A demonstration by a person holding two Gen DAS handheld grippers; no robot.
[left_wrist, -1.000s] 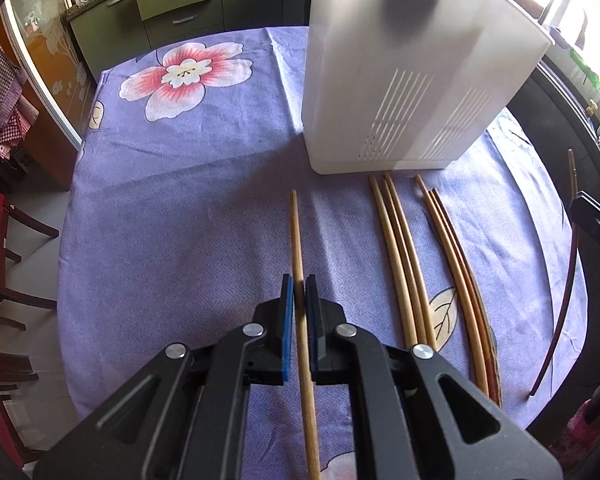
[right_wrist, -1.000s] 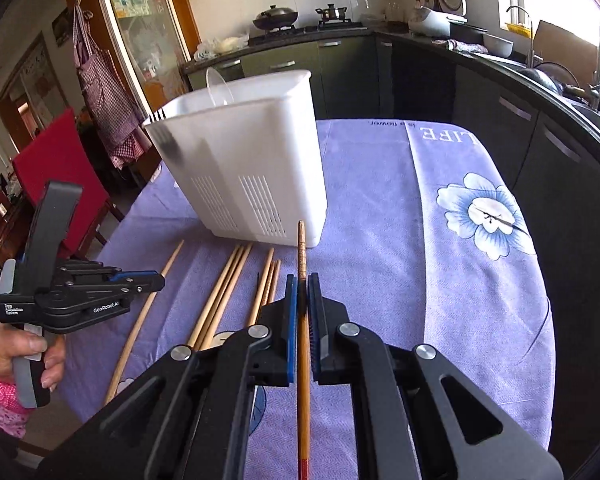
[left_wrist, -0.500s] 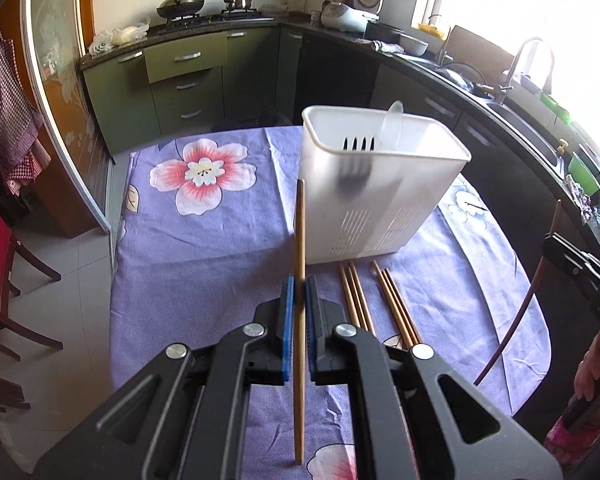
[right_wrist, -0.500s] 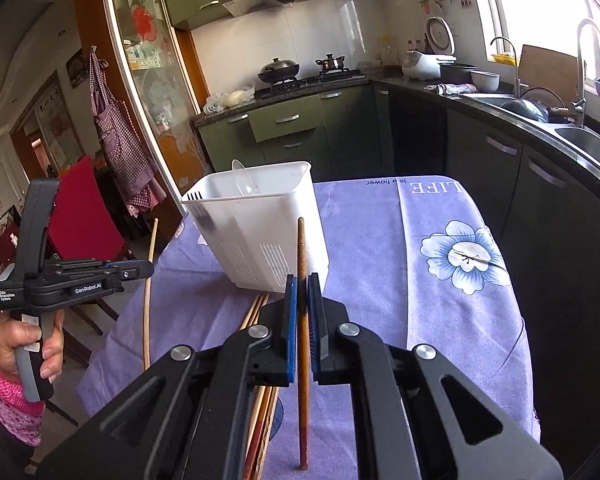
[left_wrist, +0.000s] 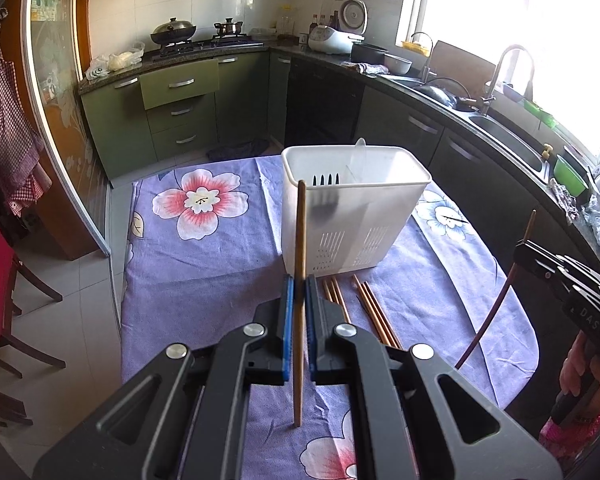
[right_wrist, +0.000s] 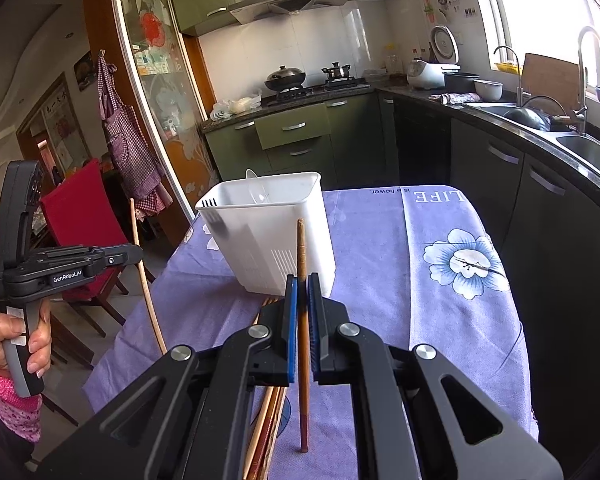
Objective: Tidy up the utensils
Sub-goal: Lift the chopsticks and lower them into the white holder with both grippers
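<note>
Two chopsticks (left_wrist: 299, 280) (right_wrist: 302, 320) in clamped jaws

We cannot see the floor of the white caddy (left_wrist: 356, 216); only dark fork tines (left_wrist: 326, 179) and a pale spoon handle (left_wrist: 359, 150) clear its rim, their lower parts a blur through the plastic. Our left gripper's (left_wrist: 298, 292) body hides the near ends of the loose chopsticks (left_wrist: 374, 312) on the purple tablecloth (left_wrist: 204, 264). The right hand (left_wrist: 588, 372) is cut off by the picture's edge.
</note>
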